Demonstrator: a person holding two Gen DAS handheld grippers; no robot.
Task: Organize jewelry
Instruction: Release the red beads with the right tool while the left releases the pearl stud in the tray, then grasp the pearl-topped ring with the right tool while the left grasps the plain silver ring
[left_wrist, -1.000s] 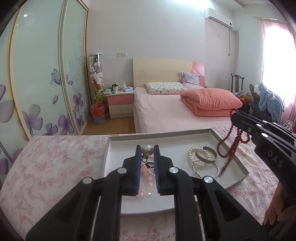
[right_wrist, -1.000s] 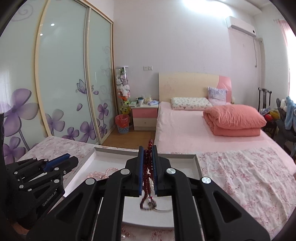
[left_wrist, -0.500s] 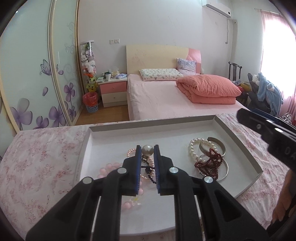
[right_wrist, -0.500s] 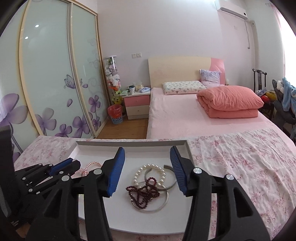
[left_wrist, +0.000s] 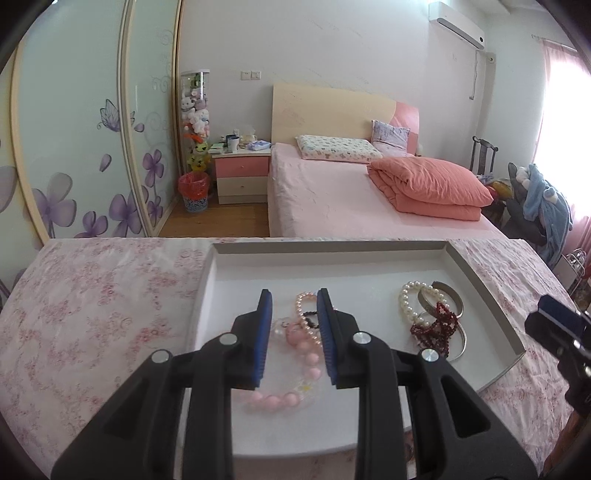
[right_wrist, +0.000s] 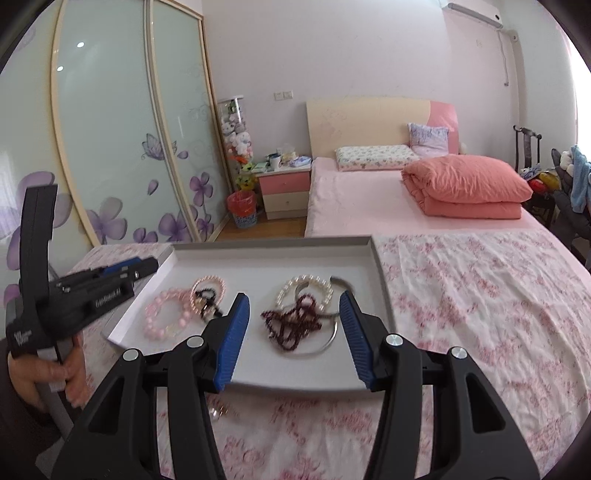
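A shallow grey tray (left_wrist: 332, 246) (right_wrist: 273, 243) lies on the flowered cloth. My left gripper (left_wrist: 294, 297) hovers low over its left half. Its jaws are opening, and nothing is pressed between them. Under them lie pink bead bracelets (left_wrist: 295, 339) (right_wrist: 162, 317) and a dark piece (left_wrist: 310, 319) (right_wrist: 207, 306). My right gripper (right_wrist: 293, 297) stands open above a dark red bead necklace (right_wrist: 295, 323) (left_wrist: 436, 326). That necklace is heaped on a pearl bracelet (right_wrist: 303, 282) (left_wrist: 408, 302) and silver bangles (right_wrist: 332, 336) (left_wrist: 443, 299). Each view shows the other gripper at its edge: the right (left_wrist: 557, 325), the left (right_wrist: 122, 273).
A small blurred trinket (right_wrist: 218, 410) lies on the flowered cloth (right_wrist: 461, 295) just in front of the tray. A hand (right_wrist: 55, 373) holds the left gripper's handle. Beyond the table are a pink bed (left_wrist: 351, 199), sliding wardrobe doors (left_wrist: 74, 147) and a nightstand (left_wrist: 242, 177).
The right gripper opened and the red necklace dropped onto the bangles in the tray. The left gripper sank toward the tray and parted, letting go of the dark piece with the pearl.
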